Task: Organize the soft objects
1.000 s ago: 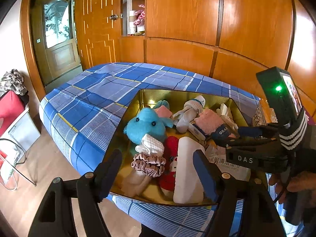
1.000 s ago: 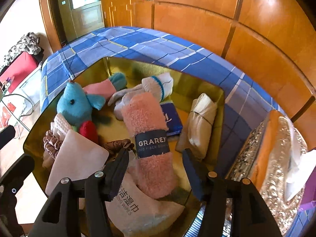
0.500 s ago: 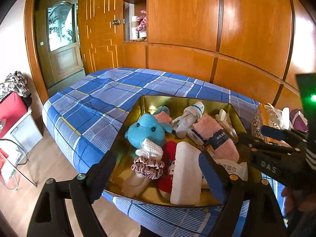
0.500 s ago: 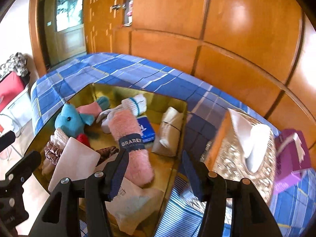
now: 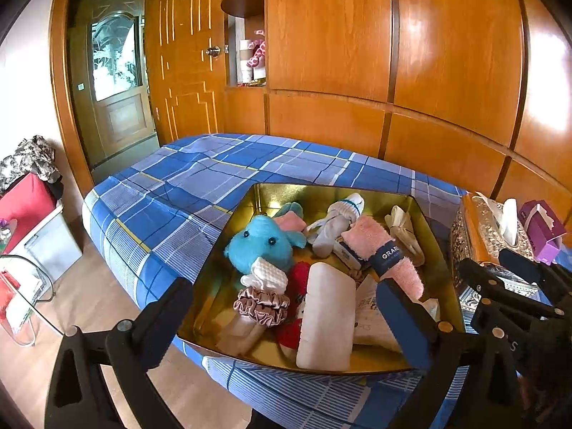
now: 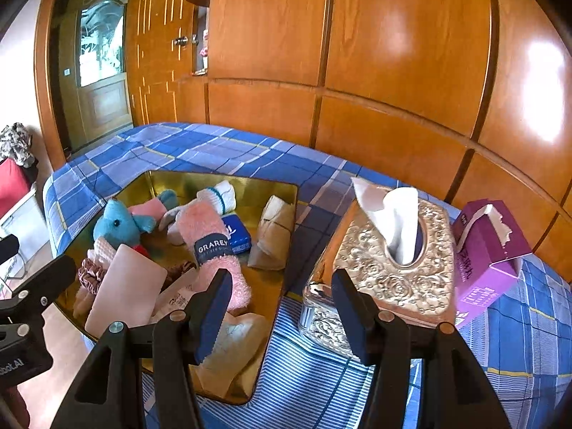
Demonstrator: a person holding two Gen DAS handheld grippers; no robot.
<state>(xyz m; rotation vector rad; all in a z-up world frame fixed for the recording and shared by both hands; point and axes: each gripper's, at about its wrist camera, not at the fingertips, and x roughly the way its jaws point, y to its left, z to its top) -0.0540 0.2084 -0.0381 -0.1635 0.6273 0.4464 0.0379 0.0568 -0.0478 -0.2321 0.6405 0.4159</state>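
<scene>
A gold tray on a blue plaid bed holds soft items: a blue plush, a pink rolled towel with a dark band, a white sock doll, a satin scrunchie, a pale pink pad and a wet-wipes pack. My left gripper is open and empty, held back above the tray's near edge. My right gripper is open and empty, above the tray's near right corner.
A silver embossed tissue box and a purple tissue box stand on the bed right of the tray. Wooden wardrobe panels rise behind. A red bin and white box sit on the floor at left.
Both grippers have pulled back and up from the tray. The right gripper, which hovered around the pink towel, has swung right so the tissue boxes show.
</scene>
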